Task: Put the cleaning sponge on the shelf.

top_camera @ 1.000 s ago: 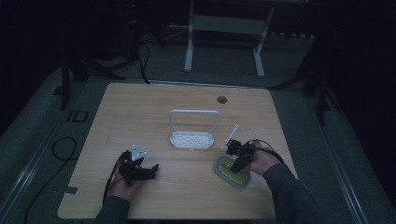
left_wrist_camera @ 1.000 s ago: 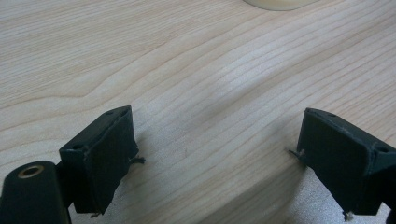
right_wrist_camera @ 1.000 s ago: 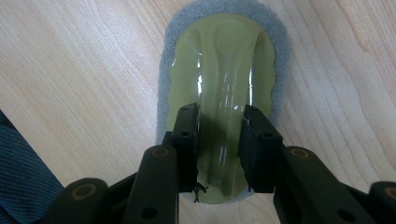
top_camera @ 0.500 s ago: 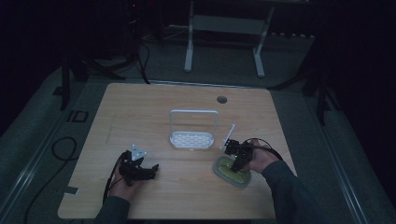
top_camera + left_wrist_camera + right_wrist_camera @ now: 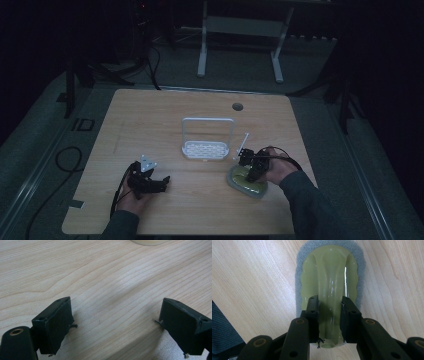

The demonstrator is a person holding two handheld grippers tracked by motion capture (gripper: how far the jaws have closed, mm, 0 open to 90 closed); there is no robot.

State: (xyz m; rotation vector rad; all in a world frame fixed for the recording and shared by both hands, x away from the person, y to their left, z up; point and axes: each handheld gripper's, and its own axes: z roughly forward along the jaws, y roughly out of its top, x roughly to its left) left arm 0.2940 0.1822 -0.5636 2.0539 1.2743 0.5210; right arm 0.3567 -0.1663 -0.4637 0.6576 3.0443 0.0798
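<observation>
While the right gripper (image 5: 329, 315) points down over a scrubber (image 5: 329, 277) at about 4 o'clock on the table (image 5: 165, 115), its jaws straddle the green raised grip, pads at both sides of the ridge; they have just been closing, and whether they press yet cannot be told. Scrubber: green glossy top on a grey sponge base, flat on the wood, also seen under the right hand (image 5: 272, 167). Left gripper (image 5: 117, 322): at about 7 o'clock, jaws wide apart, bare wood between them, holding nothing. Rack (image 5: 207, 142): white, wire handle upright, near table centre, at about 10 o'clock from the scrubber, apart from it.
</observation>
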